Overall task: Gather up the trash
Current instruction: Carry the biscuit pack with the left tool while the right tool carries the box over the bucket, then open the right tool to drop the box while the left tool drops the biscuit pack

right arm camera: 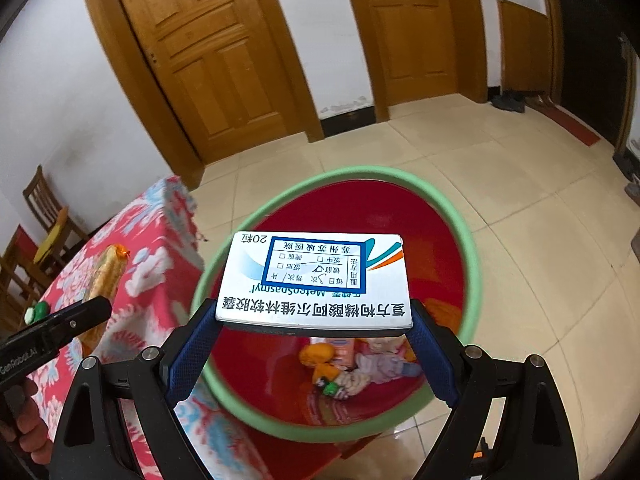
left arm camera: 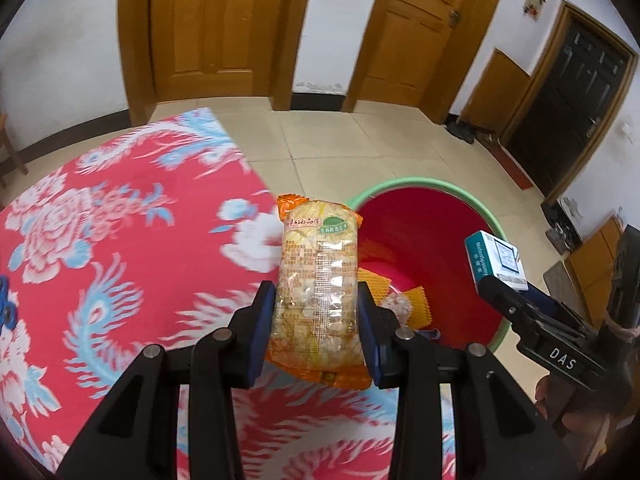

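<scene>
The snack pack (left arm camera: 316,292), clear with orange ends, stands upright between the blue pads of the left gripper (left arm camera: 318,312), which pinch its sides; it hangs over the edge of the red floral tablecloth (left arm camera: 120,240), just beside the bin (left arm camera: 384,188). The white box (right arm camera: 316,280) is clamped flat across the wide-spread right gripper (right arm camera: 314,332), directly above the bin's red inside. Wrappers and scraps (right arm camera: 360,364) lie at the bottom. Beyond, tiled floor (right arm camera: 500,168) and wooden doors (left arm camera: 216,28).
</scene>
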